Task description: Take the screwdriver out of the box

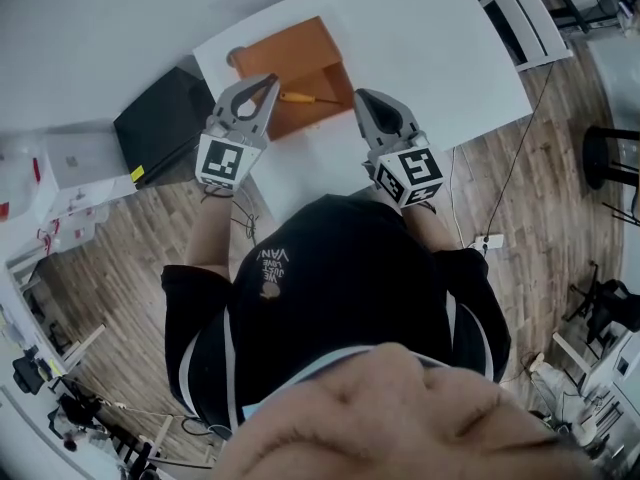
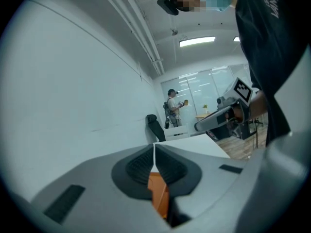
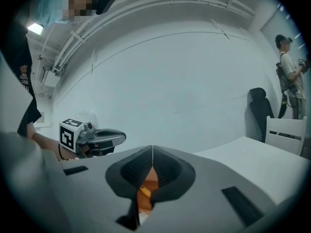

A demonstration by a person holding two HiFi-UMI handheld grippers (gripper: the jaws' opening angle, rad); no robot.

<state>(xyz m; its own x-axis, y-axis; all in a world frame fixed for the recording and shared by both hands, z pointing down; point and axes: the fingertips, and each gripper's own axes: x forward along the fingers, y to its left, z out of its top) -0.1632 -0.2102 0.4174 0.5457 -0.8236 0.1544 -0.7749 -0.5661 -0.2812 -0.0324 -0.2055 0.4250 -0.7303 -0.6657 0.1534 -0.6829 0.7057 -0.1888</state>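
Observation:
An open orange box (image 1: 305, 68) lies on the white table (image 1: 430, 58). Inside it is a screwdriver (image 1: 303, 98) with a yellow handle. My left gripper (image 1: 268, 82) hovers at the box's left edge and my right gripper (image 1: 358, 97) at its right edge. Both are shut and hold nothing. In the left gripper view the shut gripper (image 2: 154, 148) has the orange box (image 2: 158, 194) under it and the right gripper (image 2: 219, 119) across from it. Below the shut gripper (image 3: 152, 150) in the right gripper view, the yellow handle (image 3: 144, 191) and the box (image 3: 152, 176) peek through.
A black flat case (image 1: 165, 123) lies left of the table by the wall. A white chair (image 1: 525, 18) stands at the table's far right. A cable (image 1: 510, 183) runs over the wooden floor. A person (image 3: 290, 76) stands far off in the room.

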